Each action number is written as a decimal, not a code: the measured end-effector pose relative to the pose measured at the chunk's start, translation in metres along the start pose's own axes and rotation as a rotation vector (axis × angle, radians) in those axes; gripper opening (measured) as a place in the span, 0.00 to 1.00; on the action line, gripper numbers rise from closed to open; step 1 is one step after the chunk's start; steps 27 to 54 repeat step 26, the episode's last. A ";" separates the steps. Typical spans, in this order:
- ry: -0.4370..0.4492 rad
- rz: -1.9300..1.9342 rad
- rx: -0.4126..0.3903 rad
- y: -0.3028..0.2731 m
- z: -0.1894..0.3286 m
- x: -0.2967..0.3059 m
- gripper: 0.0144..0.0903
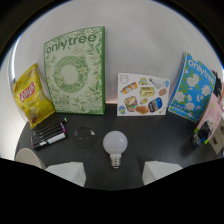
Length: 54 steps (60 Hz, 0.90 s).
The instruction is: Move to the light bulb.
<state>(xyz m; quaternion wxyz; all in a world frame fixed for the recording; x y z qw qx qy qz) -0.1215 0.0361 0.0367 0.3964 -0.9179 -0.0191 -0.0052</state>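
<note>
Hovering over the bulb [115, 147] on the counter [165, 135].
Fingers [67, 173] spread apart; bulb lies just ahead, between them, untouched, pens [49, 135] nearby.

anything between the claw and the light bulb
No. In the gripper view the light bulb lies just ahead of the open claw, centred on the gap between its fingers, with only bare dark tabletop between.
</note>
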 end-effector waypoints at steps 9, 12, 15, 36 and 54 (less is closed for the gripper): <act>0.006 0.006 -0.009 0.003 0.001 0.000 0.94; 0.004 0.009 -0.006 0.002 0.000 -0.001 0.94; 0.008 0.009 -0.008 0.002 -0.001 -0.001 0.94; 0.019 -0.002 -0.013 0.004 -0.003 -0.001 0.94; 0.019 -0.002 -0.013 0.004 -0.003 -0.001 0.94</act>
